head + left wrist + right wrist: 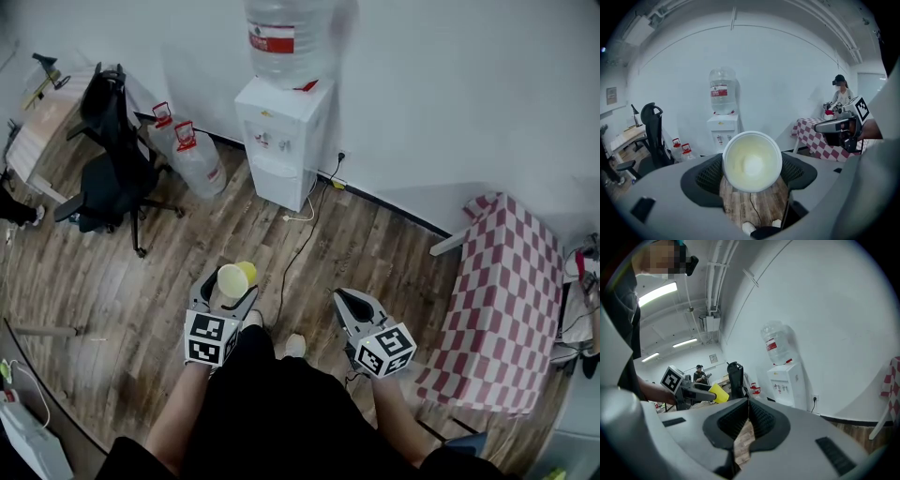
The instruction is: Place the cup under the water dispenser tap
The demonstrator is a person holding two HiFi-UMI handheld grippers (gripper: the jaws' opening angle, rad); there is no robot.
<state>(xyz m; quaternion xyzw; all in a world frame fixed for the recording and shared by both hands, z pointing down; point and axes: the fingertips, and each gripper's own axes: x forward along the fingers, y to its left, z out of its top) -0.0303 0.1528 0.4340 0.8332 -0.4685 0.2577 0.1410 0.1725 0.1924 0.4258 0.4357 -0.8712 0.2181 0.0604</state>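
A yellow paper cup (234, 279) lies on its side between the jaws of my left gripper (225, 298), which is shut on it; its open mouth faces the camera in the left gripper view, cup (751, 161). The white water dispenser (281, 141) with a large bottle on top stands against the far wall, well ahead of both grippers, and shows as dispenser (723, 132) and dispenser (787, 383). My right gripper (354, 305) hangs beside the left, its jaws closed together with nothing in them, right gripper (748, 404). The cup (718, 393) appears at its left.
A black office chair (112, 178) and two spare water bottles (187, 155) stand left of the dispenser. A red-checkered table (506, 300) is at the right. A power cord (302, 246) trails over the wooden floor from the dispenser towards my feet.
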